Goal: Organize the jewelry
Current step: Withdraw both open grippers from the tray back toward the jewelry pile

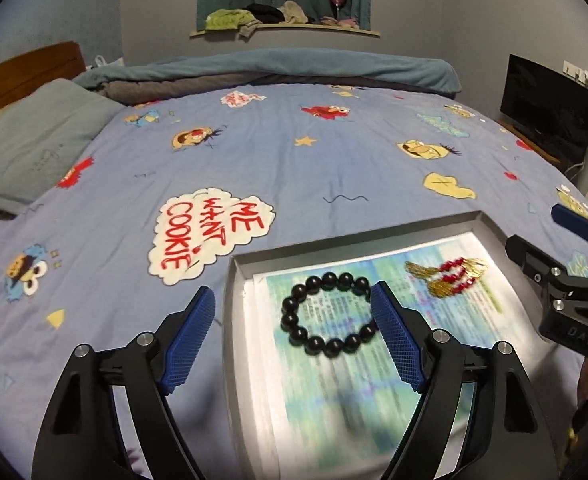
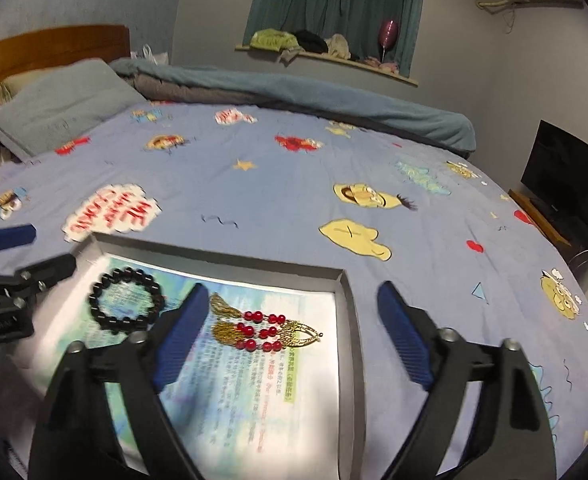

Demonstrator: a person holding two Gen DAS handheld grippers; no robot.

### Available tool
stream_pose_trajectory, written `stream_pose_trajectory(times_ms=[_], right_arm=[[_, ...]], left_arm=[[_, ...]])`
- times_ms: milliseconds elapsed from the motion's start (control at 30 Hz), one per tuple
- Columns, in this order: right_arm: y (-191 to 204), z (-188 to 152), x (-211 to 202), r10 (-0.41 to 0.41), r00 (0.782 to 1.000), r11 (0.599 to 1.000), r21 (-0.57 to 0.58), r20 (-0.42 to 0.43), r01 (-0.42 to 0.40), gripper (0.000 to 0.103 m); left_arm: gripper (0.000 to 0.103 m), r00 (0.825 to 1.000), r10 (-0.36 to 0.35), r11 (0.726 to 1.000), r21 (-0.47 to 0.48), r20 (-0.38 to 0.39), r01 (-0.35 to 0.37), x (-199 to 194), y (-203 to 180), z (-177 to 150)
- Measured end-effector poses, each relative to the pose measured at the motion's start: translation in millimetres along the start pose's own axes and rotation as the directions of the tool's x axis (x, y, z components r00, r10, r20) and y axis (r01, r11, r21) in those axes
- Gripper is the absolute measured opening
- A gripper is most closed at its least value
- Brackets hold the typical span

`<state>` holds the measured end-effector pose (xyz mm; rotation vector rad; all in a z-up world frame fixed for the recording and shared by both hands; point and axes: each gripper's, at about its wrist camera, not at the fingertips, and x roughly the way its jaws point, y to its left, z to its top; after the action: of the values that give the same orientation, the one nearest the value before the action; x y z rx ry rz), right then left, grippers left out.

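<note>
A grey tray lies on the bed, lined with a printed page. A black bead bracelet lies in it; it also shows in the right wrist view. A gold and red-bead ornament lies to its right, and in the right wrist view. My left gripper is open above the tray's left wall, its right pad beside the bracelet. My right gripper is open over the tray's right side, the ornament between its fingers; it shows in the left wrist view.
The tray sits on a blue cartoon-print bedspread. A grey pillow and wooden headboard lie at the left, a folded blanket at the back, a dark TV at the right.
</note>
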<state>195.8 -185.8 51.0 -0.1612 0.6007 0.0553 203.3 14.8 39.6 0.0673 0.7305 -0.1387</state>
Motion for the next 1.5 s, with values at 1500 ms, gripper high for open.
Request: stream_pose_trajectory(times_ms=[1500], right_arm=[[-14,-118,-146,0.096,0.994,0.990,0.108,-0.042,-0.091,0.097]], left_arm=[[0.094,1.000,0.008,0.998,0.056,0.001,-0.008,-139,-11,-136]])
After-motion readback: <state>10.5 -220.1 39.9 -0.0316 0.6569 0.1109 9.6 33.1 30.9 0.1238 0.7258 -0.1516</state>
